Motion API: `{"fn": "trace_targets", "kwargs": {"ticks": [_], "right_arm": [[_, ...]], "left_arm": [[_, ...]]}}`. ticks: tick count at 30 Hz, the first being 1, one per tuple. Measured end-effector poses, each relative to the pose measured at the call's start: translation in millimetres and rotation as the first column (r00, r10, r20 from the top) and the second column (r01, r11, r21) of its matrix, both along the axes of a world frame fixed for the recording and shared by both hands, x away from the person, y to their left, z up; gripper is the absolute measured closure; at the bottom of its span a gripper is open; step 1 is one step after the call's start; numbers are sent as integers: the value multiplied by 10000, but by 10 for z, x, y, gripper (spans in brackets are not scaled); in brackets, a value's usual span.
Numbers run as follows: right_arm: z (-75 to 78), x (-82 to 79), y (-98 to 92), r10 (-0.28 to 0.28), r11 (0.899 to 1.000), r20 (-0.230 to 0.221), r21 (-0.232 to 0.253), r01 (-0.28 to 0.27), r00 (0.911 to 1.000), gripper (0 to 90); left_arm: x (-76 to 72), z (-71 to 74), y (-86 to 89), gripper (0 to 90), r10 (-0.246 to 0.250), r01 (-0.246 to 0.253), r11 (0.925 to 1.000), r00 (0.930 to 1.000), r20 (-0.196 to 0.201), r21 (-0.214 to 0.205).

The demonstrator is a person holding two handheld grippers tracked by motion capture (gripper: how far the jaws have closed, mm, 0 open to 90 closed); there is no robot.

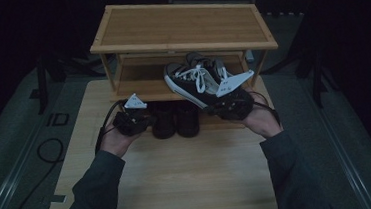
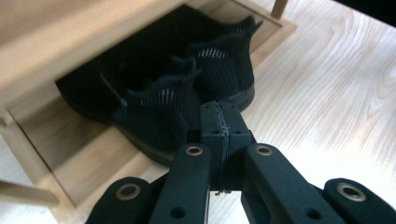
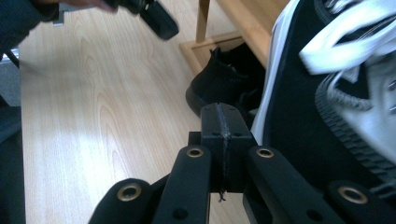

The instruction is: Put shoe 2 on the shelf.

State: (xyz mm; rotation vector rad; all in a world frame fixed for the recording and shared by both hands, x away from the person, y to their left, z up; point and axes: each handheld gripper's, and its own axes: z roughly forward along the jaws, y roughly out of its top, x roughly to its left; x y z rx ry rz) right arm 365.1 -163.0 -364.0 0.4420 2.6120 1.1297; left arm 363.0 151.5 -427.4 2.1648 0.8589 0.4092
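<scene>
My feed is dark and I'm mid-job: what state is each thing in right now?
Left gripper: shut, empty, near the black boots.
Right gripper: shut, beside the sneaker; whether it holds it, unclear.
Black-and-white sneaker: tilted at the middle shelf's front, laces tied.
Black boots: upright, side by side on the bottom shelf.
Shoe rack: upright, top shelf bare.

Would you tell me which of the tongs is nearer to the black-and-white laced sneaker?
Right. The right tongs sit against the sneaker, just below its near end. The left tongs are apart from it, off to the left by the black boots.
</scene>
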Motion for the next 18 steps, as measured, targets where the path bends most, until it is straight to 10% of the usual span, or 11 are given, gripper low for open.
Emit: {"fn": "trace_targets", "kwargs": {"ticks": [18], "right_arm": [[-454, -32, -175, -349, 9993, -440, -111, 345, 9984, 899]], "left_arm": [[316, 383, -342, 900, 320, -359, 9989, 9921, 1216, 300]]}}
